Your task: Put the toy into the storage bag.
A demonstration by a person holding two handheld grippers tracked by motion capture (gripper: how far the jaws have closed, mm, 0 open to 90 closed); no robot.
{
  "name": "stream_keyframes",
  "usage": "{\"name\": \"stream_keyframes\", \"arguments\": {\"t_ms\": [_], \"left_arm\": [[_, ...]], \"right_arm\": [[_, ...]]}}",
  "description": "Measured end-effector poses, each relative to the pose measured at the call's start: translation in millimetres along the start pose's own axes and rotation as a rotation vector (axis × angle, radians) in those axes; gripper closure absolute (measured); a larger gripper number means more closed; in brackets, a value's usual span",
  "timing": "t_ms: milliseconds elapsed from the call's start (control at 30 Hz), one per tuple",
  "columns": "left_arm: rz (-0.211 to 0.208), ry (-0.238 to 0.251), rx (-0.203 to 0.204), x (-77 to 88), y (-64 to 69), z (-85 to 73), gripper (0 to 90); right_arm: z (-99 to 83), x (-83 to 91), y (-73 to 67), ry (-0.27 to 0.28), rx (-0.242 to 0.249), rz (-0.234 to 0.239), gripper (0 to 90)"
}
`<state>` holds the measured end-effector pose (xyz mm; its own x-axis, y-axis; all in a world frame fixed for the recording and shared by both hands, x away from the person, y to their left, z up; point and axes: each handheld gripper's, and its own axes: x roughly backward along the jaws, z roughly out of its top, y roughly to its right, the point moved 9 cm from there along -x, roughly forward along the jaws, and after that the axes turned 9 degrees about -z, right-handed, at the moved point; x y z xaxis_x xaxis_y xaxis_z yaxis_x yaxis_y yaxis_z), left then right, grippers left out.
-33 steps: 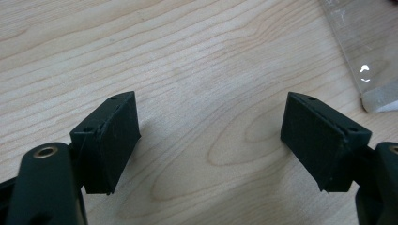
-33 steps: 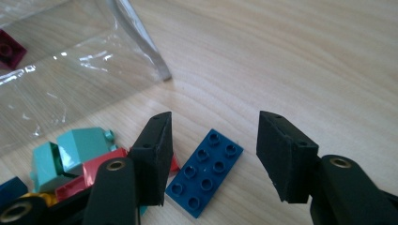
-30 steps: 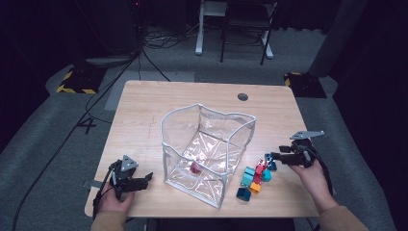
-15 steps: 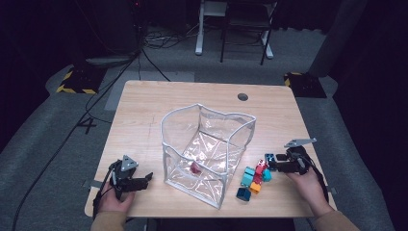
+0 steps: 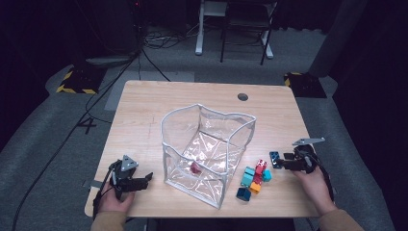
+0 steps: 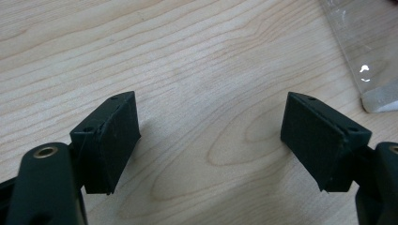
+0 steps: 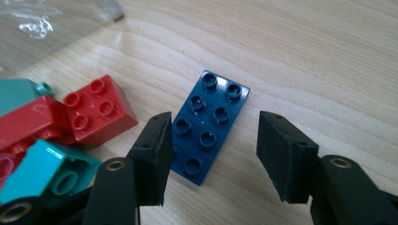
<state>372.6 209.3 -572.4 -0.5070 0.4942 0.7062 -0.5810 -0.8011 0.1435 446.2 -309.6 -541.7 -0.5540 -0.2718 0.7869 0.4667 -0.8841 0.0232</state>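
Now we see the table (image 5: 144,110) with a clear bag (image 5: 207,144) at centre frame. Our right gripper (image 7: 211,154), jaws spread, hangs over a dark blue flat brick (image 7: 209,124) at lower right. Our left gripper (image 6: 211,136), lower left, also has spread jaws.

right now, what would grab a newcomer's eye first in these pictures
The clear plastic bag standing open mid-table, one red brick inside. Right of it lies a bright brick pile. The right gripper, jaws open, is poised over a flat dark blue plate beside that pile.
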Motion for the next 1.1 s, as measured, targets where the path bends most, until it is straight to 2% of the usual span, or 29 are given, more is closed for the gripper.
{"name": "stream_keyframes", "arguments": {"t_ms": [133, 333, 433, 500, 667, 733, 833, 1100], "left_arm": [[0.000, 0.000, 0.000, 0.0, 0.0, 0.0, 20.3], [0.000, 0.001, 0.000, 0.0, 0.0, 0.0, 20.3], [0.000, 0.000, 0.000, 0.0, 0.0, 0.0, 20.2], [0.000, 0.000, 0.000, 0.0, 0.0, 0.0, 20.3], [0.000, 0.000, 0.000, 0.0, 0.0, 0.0, 20.3], [0.000, 0.001, 0.000, 0.0, 0.0, 0.0, 20.2], [0.001, 0.000, 0.000, 0.0, -0.1, 0.0, 20.3], [0.001, 0.001, 0.000, 0.0, -0.1, 0.0, 20.3]], "right_arm": [[2.4, -2.4, -11.9, -0.001, 0.018, 0.014, 45.5], [1.9, -14.1, -13.4, -0.025, 0.024, -0.009, 46.2], [3.5, -18.2, -12.3, -0.030, 0.056, -0.042, 52.0], [3.4, -18.0, -11.7, -0.033, 0.090, -0.066, 59.0], [3.2, -17.3, -12.2, -0.041, 0.084, -0.059, 59.5], [4.4, -15.1, -13.6, -0.032, 0.075, -0.041, 59.6], [13.0, -2.9, -17.6, -0.006, 0.063, -0.009, 59.5], [31.3, 19.7, -18.8, 0.047, 0.052, 0.014, 59.5]]}}
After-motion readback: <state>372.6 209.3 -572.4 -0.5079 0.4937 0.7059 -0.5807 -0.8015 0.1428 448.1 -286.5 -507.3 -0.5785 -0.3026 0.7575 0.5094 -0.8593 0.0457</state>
